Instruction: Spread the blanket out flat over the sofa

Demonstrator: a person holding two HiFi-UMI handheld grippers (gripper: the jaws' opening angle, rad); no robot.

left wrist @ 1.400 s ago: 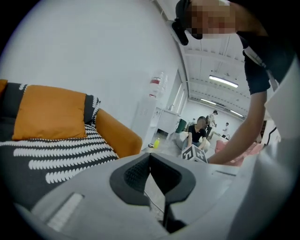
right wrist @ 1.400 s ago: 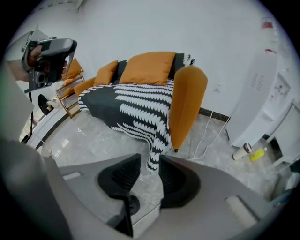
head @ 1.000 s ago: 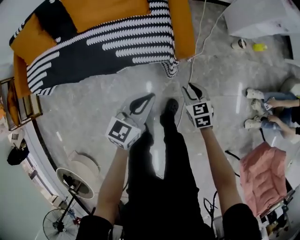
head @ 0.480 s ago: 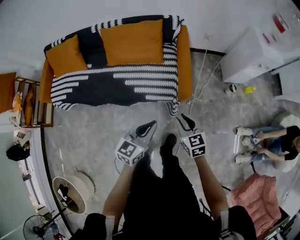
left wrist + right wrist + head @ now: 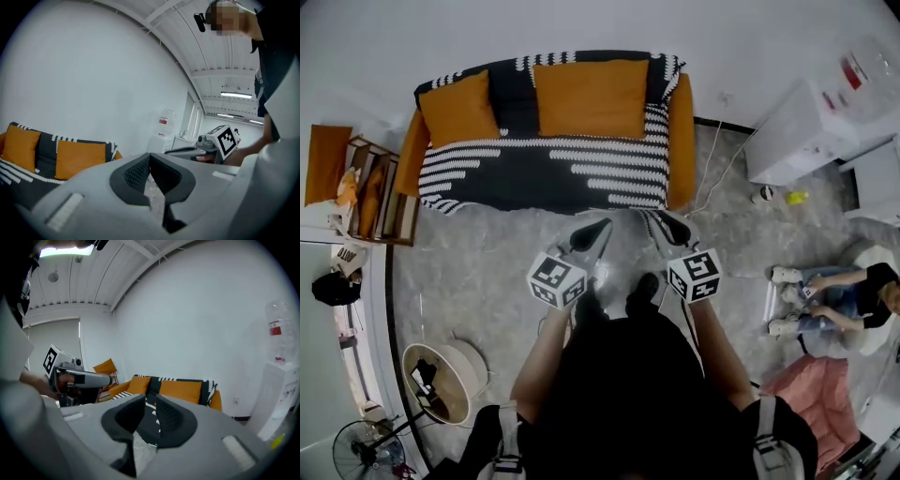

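The black-and-white blanket [image 5: 544,169] lies over the seat and back of the orange sofa [image 5: 680,141], with two orange cushions [image 5: 591,98] on top. My left gripper [image 5: 598,228] points at the sofa from the floor side and is shut with nothing in it. My right gripper [image 5: 661,223] hangs beside it. Its jaws stand a narrow gap apart and are closing, with nothing between them. The left gripper view has the pads [image 5: 140,171] meeting, with the blanket [image 5: 47,150] far left. In the right gripper view the blanket [image 5: 153,380] shows beyond the slightly parted pads [image 5: 171,416].
A white cabinet [image 5: 806,127] stands right of the sofa, with a cable [image 5: 722,169] on the floor. A person [image 5: 844,295] sits on the floor at the right near pink fabric [image 5: 820,403]. A wooden rack [image 5: 366,187] is left of the sofa, a fan [image 5: 366,450] at lower left.
The view has pulled back from the sofa, which now shows whole and farther away. Both grippers stay in front of the person, holding nothing. The right jaws have narrowed.
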